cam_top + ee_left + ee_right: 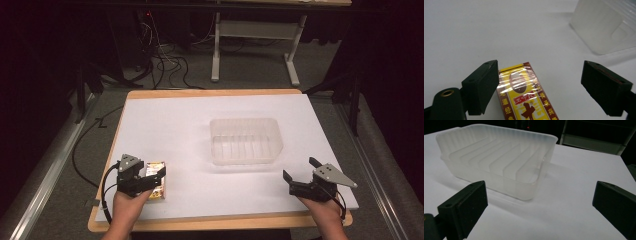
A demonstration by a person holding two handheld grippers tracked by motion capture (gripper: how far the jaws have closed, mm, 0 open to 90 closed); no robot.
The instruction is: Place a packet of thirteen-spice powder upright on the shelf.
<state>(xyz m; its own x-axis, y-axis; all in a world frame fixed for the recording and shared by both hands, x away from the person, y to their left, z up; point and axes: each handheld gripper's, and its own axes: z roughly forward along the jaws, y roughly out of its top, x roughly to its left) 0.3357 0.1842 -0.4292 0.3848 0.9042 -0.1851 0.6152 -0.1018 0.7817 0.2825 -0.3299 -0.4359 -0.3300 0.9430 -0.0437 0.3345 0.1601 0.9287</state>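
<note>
Left gripper [150,176], item one: we hold it low over the near left corner of the table [200,107], jaws spread wide, nothing clamped. In the left gripper view its left jaw sits right against the long edge of the packet, perhaps just touching, while the right jaw stands well apart from it, with bare white surface between.

Item two, the yellow-and-red packet [524,95]: a flat, film-wrapped box lying face up on the table, directly under and ahead of our left gripper. Its long axis runs along the gripper's line of sight, away from the hand, so the jaws straddle its narrow width. It lies off centre in the gap, hard by the left jaw. We judge that a grasp across the short side is available once the jaws are centred over it; closing as they stand would likely push it sideways first.

Item three, right gripper [299,176]: we keep it at the near right of the table, jaws fully apart and holding nothing, pointed toward the container. It is far from the packet; the left hand is plainly the nearer one.

Item four, the clear plastic container [246,141]: a ribbed, open-topped tub, upright and with nothing in it, ahead of our right gripper and ahead and to the right of our left one, well apart from the packet. We take it as the likely destination.
</note>
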